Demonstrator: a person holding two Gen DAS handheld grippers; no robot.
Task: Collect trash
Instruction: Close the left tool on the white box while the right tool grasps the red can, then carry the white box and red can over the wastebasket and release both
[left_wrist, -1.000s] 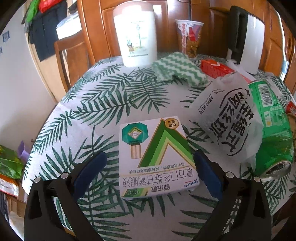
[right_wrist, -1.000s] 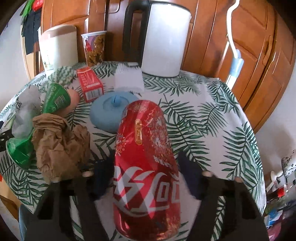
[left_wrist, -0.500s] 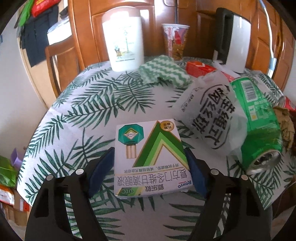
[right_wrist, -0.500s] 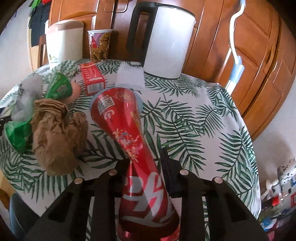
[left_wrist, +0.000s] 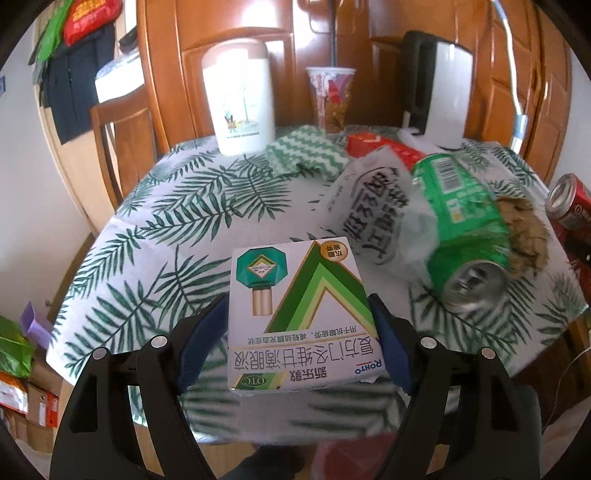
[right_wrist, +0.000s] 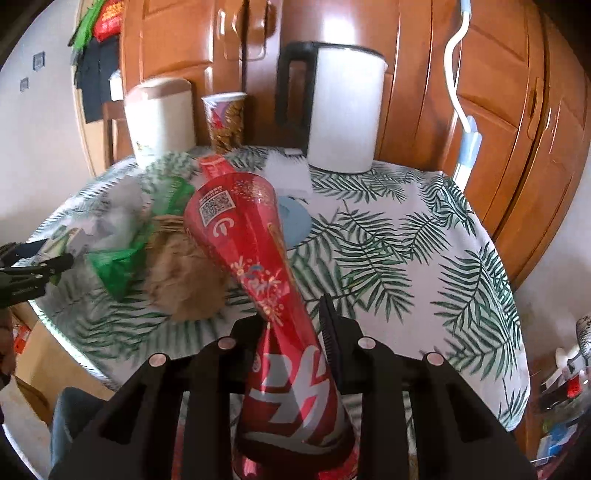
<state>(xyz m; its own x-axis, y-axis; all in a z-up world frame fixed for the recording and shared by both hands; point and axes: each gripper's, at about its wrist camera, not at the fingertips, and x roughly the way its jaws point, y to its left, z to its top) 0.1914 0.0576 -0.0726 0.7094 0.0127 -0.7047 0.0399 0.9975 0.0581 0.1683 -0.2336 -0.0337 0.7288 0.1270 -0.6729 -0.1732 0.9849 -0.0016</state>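
My left gripper is shut on a white and green eye-drop box and holds it above the table's near edge. My right gripper is shut on a red cola can, pinched flat at the middle and lifted off the table; the can also shows in the left wrist view. A green can, a white printed bag and crumpled brown paper lie on the leaf-print tablecloth. The left gripper shows in the right wrist view.
At the back stand a white canister, a paper cup and a white kettle. A green zigzag cloth, a red box and a blue lid lie nearby. A wooden chair stands at the left, cupboards behind.
Both grippers closed from open: the left on the eye-drop box, the right on the red can, crushing its middle. Both then lifted and drew back from the table.
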